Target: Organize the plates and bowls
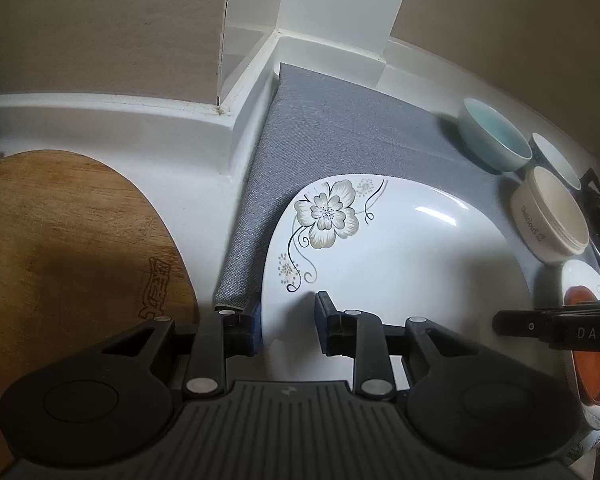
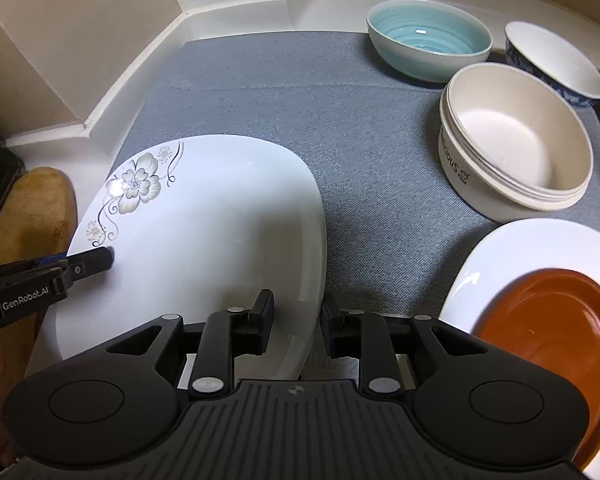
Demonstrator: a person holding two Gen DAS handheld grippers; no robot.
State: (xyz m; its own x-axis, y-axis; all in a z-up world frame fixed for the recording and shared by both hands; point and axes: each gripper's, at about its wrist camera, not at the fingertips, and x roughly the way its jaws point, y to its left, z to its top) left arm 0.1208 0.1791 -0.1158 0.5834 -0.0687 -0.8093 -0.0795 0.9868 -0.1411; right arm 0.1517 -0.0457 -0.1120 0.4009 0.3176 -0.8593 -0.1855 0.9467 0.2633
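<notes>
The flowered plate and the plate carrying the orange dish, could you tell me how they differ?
The flowered plate has a grey blossom print and nothing lying on it; the other white plate shows no print and holds an orange dish. Both grippers, left and right, straddle the flowered plate's rim; none is at the other. Both are glossy white and rest on the grey mat.

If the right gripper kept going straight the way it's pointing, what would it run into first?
Nothing new: the right gripper already straddles the right edge of the flowered white plate. Past that lies bare grey mat, then probably the teal bowl.
</notes>
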